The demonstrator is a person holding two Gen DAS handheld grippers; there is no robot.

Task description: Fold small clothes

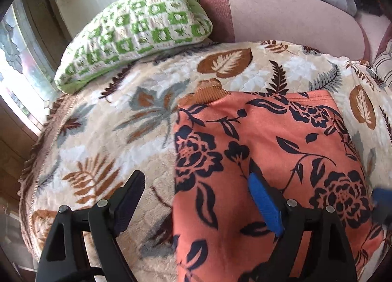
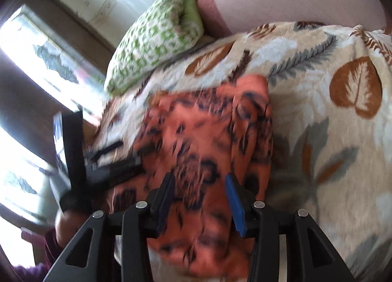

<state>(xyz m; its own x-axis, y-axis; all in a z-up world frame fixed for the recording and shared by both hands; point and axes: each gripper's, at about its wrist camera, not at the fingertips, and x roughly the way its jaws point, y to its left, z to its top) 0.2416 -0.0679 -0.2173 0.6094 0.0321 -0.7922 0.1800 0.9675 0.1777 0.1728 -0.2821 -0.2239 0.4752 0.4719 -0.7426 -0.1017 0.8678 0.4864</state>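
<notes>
An orange garment with dark flower print point(image 1: 269, 149) lies flat on a leaf-patterned blanket point(image 1: 110, 134); a ribbed tan hem point(image 1: 210, 90) peeks out at its far left corner. My left gripper point(image 1: 196, 184) stands wide open over the garment's left edge, its blue pad point(image 1: 264, 206) above the cloth and its black finger point(image 1: 132, 188) above the blanket. In the blurred right wrist view the garment point(image 2: 203, 130) runs under my right gripper point(image 2: 199, 184), whose pads stand apart without pressing the cloth. The left gripper point(image 2: 110, 161) shows there at the garment's left side.
A green-and-white checked pillow point(image 1: 137, 34) and a pink bolster point(image 1: 281, 19) lie at the far end of the blanket. The blanket's fringed edge point(image 1: 36, 159) drops off at the left by a bright window point(image 2: 36, 44). A person's hand point(image 2: 66, 218) holds the left gripper.
</notes>
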